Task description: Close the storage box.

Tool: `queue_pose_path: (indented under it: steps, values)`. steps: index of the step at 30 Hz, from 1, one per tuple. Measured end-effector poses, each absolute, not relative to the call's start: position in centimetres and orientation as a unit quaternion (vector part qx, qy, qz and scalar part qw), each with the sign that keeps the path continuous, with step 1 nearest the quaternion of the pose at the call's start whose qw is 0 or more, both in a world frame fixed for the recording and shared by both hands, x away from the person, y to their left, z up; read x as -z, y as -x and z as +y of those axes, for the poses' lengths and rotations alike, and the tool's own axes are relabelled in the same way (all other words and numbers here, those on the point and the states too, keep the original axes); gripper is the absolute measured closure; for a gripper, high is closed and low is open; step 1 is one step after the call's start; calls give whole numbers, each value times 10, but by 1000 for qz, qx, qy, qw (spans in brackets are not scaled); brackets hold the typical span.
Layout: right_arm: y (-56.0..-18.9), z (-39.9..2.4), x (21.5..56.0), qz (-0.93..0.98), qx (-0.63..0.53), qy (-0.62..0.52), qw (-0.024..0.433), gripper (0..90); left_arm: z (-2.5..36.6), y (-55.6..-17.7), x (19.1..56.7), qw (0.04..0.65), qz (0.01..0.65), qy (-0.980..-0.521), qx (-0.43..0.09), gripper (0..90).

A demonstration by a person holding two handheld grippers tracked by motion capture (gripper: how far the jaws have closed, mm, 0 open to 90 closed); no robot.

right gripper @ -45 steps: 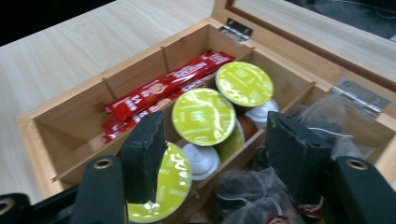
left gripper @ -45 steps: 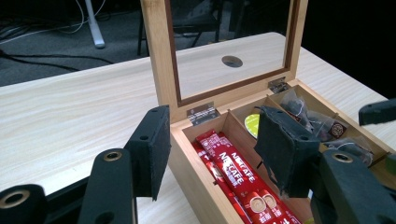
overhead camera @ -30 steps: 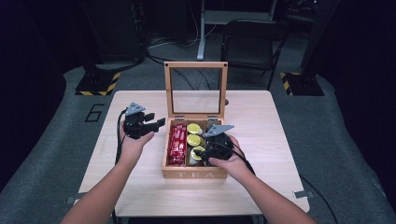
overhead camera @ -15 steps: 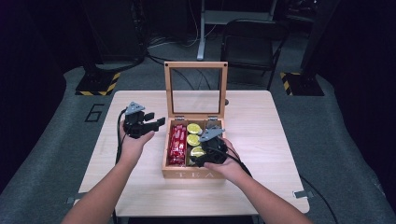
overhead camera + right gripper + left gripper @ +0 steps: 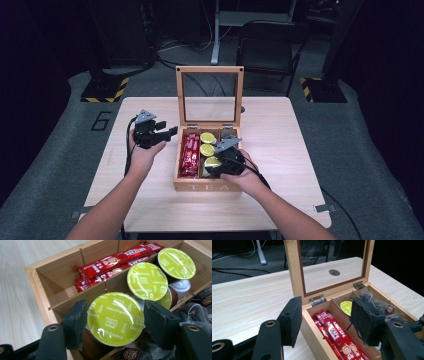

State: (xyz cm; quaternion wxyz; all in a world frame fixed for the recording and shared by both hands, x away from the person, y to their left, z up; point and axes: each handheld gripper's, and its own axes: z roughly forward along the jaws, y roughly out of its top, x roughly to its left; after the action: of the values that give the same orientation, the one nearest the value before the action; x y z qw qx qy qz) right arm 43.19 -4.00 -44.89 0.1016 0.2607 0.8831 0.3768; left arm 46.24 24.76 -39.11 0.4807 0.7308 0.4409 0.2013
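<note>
Landmark: tea box [image 5: 207,187], lid up, mid-table [image 5: 280,200].
Left claw [image 5: 170,132]: just left of the box, level with its hinge end; jaws about half open, nothing between them, touching nothing; left pad [image 5: 291,320] seen over bare table, right pad over the box's left wall.
Sticks [image 5: 190,154]: red coffee sachets, left compartment of the box, untouched.
Pods: three green-lidded capsules in the middle compartment; front pod [image 5: 115,317] nearest the box's front wall, two more [image 5: 207,143] behind it toward the hinge.
Right claw [image 5: 115,323]: over the box's front half, straddling the front pod; jaws have just been closing, pod between them; pads [image 5: 75,323] hard by the lid rim on both sides, firm press not clear, so likely not yet a grip.
Tea bags [image 5: 200,307]: right compartment of the box, clear wrappers, one partly under the right jaw.
Step in hand (judged): grasping the front pod to lift it out.
Doing it well: keep pads centred across the lid's widest part; close gently, foil lid and thin cup may dent; keep right jaw clear of the tea bags; lift straight up, clear of the divider and the neighbouring pod.
</note>
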Motion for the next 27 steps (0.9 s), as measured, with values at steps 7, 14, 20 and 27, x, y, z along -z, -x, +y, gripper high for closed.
queue_pose_path:
  steps: [7, 14, 20, 27]
  values:
    - [-428, -39, 439, 880, -388, -253, 110, 365, 248, -461, 390, 482, 439, -730, -205, 428]
    - [-428, -43, 427, 875, -396, -252, 117, 365, 249, -461, 388, 481, 439, -730, -206, 428]
    - [-432, -53, 419, 872, -395, -260, 129, 365, 252, -460, 389, 480, 440, -730, -207, 428]
    - [-437, -69, 413, 866, -395, -272, 144, 365, 252, -460, 390, 483, 446, -724, -207, 428]
